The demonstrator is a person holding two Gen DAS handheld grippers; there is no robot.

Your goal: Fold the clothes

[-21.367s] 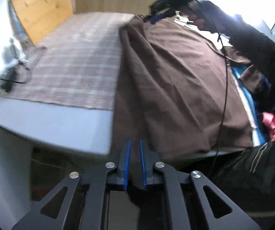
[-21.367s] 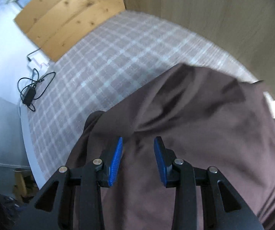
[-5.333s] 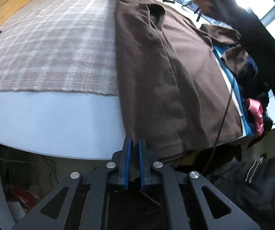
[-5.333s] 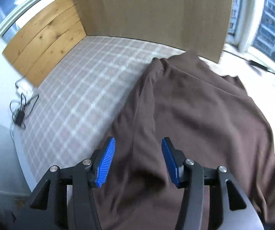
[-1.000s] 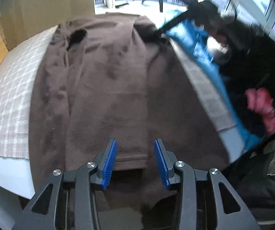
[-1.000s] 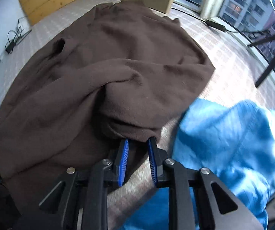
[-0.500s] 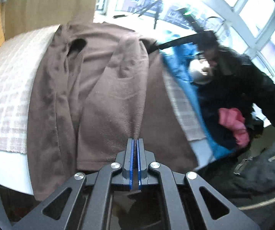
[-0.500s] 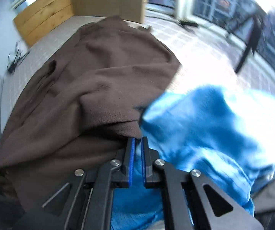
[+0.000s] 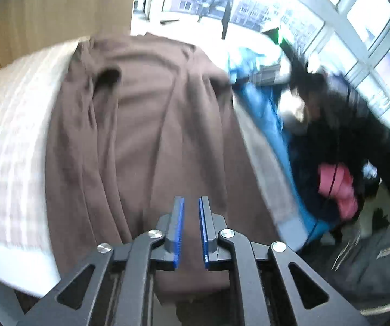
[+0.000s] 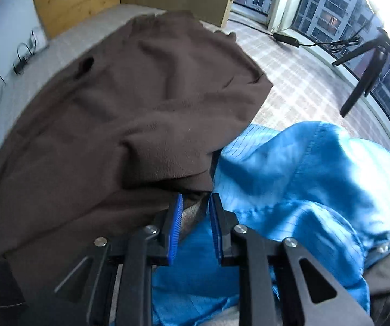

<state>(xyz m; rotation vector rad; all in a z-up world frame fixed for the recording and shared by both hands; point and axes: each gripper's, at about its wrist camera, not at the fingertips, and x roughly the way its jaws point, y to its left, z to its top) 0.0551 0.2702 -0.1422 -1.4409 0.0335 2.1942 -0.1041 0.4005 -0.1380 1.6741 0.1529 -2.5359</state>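
Spread lengthwise across the checked bed cover [image 9: 10, 141]: a brown garment [image 9: 146, 135], long axis running from the near edge away toward the window. Heaped against its right side, a blue garment [image 10: 303, 179]. Over the near hem, nearer of the two, the left claw [image 9: 190, 232], narrow and opening, nothing between the pads. At the folded brown edge beside the blue, the right claw [image 10: 194, 229], also narrow, opening, gripping nothing.

Both claws, L [image 9: 191, 231] & R [image 10: 193, 228], opening, empty.
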